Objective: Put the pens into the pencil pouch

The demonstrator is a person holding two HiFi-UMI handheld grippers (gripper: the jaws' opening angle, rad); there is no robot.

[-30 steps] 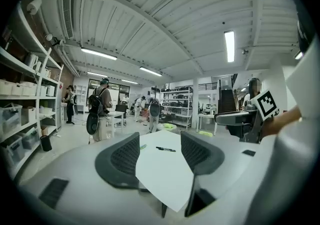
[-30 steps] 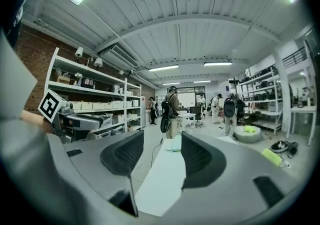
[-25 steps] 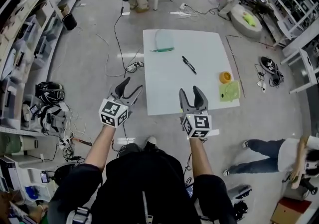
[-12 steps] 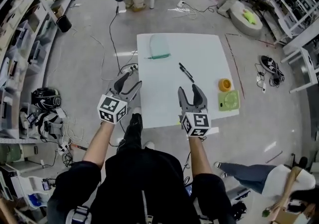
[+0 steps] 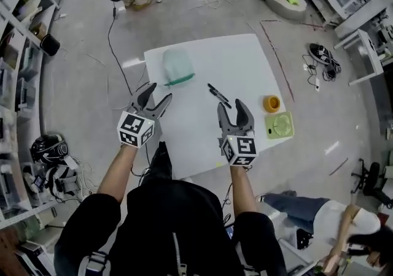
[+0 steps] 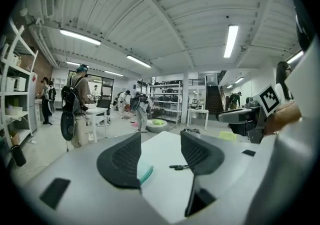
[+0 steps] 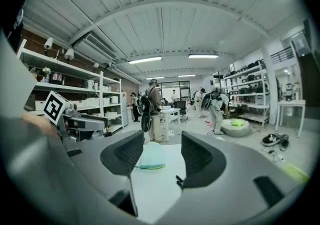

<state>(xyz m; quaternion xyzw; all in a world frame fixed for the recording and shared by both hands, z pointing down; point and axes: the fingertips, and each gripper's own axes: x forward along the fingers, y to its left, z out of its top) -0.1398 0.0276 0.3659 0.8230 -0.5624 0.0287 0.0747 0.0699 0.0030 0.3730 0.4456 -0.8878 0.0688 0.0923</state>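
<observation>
Head view: a white table (image 5: 184, 158) fills the middle of the floor. The pale green pencil pouch (image 5: 177, 65) lies at the table's 11 o'clock part, its dark green zip edge facing the person. Two black pens (image 5: 218, 95) lie close together near the table's centre, well apart from the pouch. An orange tape roll (image 5: 272, 103) sits at the 3 o'clock edge, with a green pad (image 5: 279, 126) just beside it at 5 o'clock. The left gripper (image 5: 158, 92) hovers over the 9 o'clock edge, the pouch at its 1 o'clock. The right gripper (image 5: 231, 107) hangs with the pens just past its tips at 11 o'clock.

Left gripper view: the jaws stand wide apart with nothing between them. The pouch (image 6: 145, 173) peeks out beside the 9 o'clock jaw, and the pens (image 6: 179, 167) lie on the table by the 3 o'clock jaw.

Right gripper view: the jaws gape, empty. The pouch (image 7: 151, 158) shows through the gap toward 11 o'clock. The pen tips (image 7: 178, 181) poke out beside the 3 o'clock jaw.
</observation>
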